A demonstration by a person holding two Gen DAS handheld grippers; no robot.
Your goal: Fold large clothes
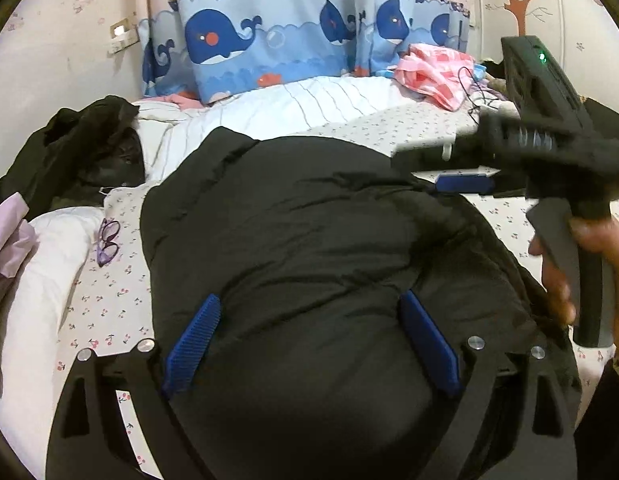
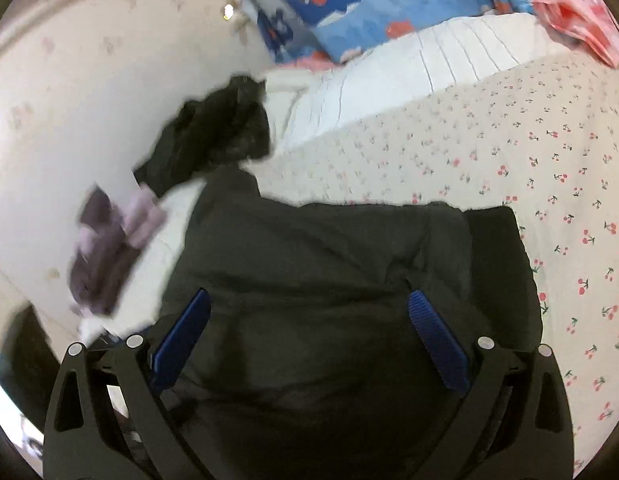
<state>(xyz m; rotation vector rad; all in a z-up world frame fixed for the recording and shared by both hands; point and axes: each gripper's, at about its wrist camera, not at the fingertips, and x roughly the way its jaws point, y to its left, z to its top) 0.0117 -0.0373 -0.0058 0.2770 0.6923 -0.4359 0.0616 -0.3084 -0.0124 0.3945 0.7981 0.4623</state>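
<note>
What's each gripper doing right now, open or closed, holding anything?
Left gripper: open, jaws spread over the black coat, gripping nothing.
Right gripper: open above the same coat, gripping nothing.

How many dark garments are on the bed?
2. The big black coat lies spread under both open grippers; a second dark garment sits crumpled by the wall. Others may be hidden.

Left black plastic gripper [image 1: 309, 336]: ribbed blue finger pads [image 1: 193, 344], silver round pivot screws. Right black plastic gripper [image 2: 309, 340]: same build; green indicator light [image 1: 542, 56] on housing, pistol-style handle.
</note>
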